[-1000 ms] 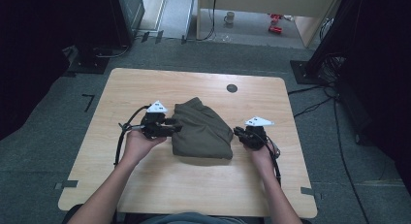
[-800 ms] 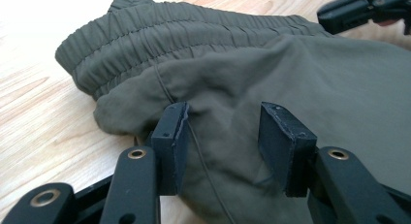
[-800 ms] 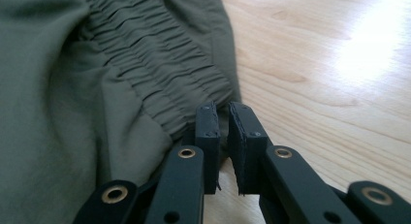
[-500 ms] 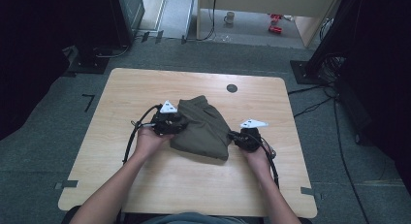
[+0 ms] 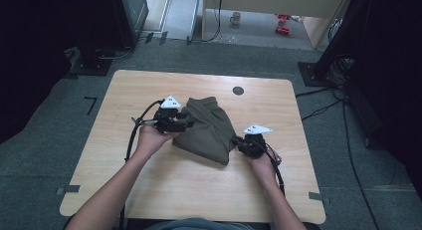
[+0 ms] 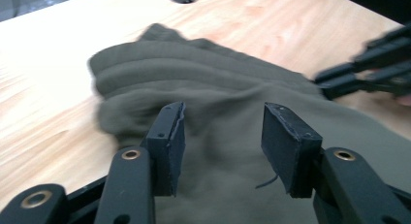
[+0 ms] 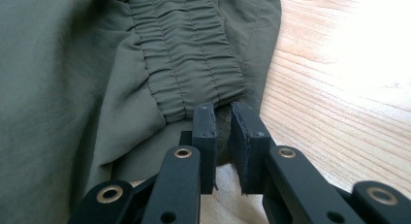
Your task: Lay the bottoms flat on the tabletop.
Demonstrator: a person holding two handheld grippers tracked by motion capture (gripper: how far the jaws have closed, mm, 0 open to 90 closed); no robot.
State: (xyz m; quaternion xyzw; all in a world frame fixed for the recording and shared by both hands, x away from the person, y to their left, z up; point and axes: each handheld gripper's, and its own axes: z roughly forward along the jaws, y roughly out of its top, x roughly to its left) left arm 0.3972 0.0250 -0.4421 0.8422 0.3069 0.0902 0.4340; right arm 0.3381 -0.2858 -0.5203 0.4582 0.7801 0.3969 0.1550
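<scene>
The folded olive garment (image 5: 206, 130) is laid mid-surface (image 5: 149, 85), its elastic edge pinched by the right tool (image 7: 222, 136), while the left tool (image 6: 220, 136), jaws just widened and released, is held over its other side.

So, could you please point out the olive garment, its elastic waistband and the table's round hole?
olive garment (image 5: 206, 133), high view, middle of the folded cloth.
elastic waistband (image 7: 186, 54), right gripper view, gathered ribbing.
round hole (image 5: 238, 90), high view, its centre.
</scene>
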